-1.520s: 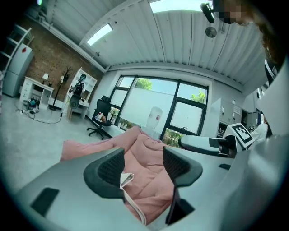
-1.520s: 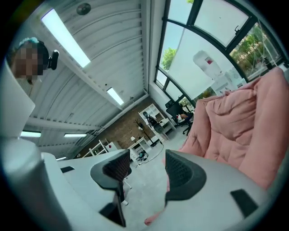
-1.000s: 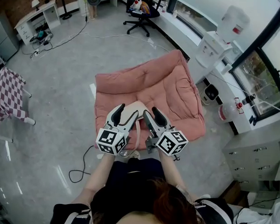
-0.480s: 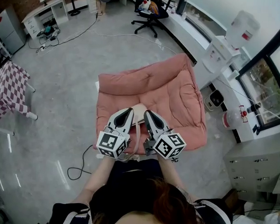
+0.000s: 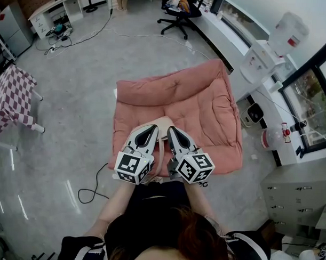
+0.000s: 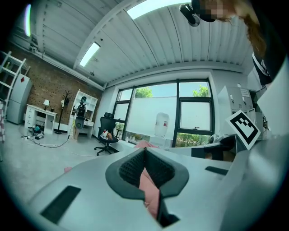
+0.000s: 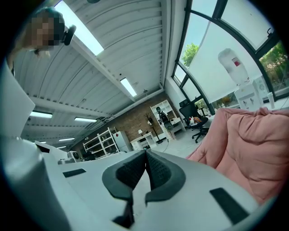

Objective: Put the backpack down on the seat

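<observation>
A pale beige backpack [image 5: 162, 123] hangs between my two grippers above the front of the pink cushioned seat [image 5: 201, 101]; only its top and a strap [image 5: 160, 153] show. My left gripper [image 5: 149, 129] is shut on a pink strap [image 6: 149, 189], which runs down out of the closed pads [image 6: 133, 168]. My right gripper [image 5: 174, 131] is shut too, with a pale strip of strap [image 7: 137, 189] below its closed tips [image 7: 145, 153]. The pink seat [image 7: 253, 144] lies just to the right in the right gripper view. Most of the bag is hidden under the grippers.
A black office chair [image 5: 180, 7] stands far behind the seat. A water dispenser [image 5: 267, 50] and a red extinguisher [image 5: 269, 137] stand at the right, by a grey drawer cabinet [image 5: 297, 179]. A checked cloth [image 5: 12, 100] is at the left; a black cable [image 5: 91, 191] lies on the floor.
Both grippers' jaws stood apart a second ago and are now closed around the backpack's straps. The two grippers have drawn slightly closer together.
</observation>
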The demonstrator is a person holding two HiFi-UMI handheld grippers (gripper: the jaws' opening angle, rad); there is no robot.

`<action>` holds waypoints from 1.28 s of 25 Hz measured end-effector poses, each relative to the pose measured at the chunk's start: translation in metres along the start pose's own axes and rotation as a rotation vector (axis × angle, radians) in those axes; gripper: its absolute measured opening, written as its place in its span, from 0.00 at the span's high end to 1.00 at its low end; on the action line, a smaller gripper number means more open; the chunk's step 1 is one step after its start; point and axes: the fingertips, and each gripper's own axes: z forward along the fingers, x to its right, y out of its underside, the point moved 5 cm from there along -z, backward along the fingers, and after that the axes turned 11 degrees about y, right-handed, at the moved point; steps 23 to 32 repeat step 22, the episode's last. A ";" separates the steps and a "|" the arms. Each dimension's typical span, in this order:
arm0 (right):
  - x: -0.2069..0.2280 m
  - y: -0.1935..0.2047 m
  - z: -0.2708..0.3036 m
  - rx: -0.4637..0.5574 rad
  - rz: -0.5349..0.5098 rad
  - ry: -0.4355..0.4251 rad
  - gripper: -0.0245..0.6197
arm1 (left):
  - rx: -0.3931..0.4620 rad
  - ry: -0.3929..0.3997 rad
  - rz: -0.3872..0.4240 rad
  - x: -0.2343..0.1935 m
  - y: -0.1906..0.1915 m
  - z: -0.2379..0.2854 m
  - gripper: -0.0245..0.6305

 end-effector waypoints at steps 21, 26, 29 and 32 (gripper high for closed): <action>0.006 0.007 0.007 -0.031 -0.006 0.014 0.91 | -0.021 -0.007 -0.026 -0.006 0.009 0.005 0.93; 0.007 0.007 0.008 -0.031 -0.005 0.014 0.91 | -0.023 -0.007 -0.027 -0.006 0.010 0.005 0.93; 0.007 0.007 0.008 -0.031 -0.005 0.014 0.91 | -0.023 -0.007 -0.027 -0.006 0.010 0.005 0.93; 0.007 0.007 0.008 -0.031 -0.005 0.014 0.91 | -0.023 -0.007 -0.027 -0.006 0.010 0.005 0.93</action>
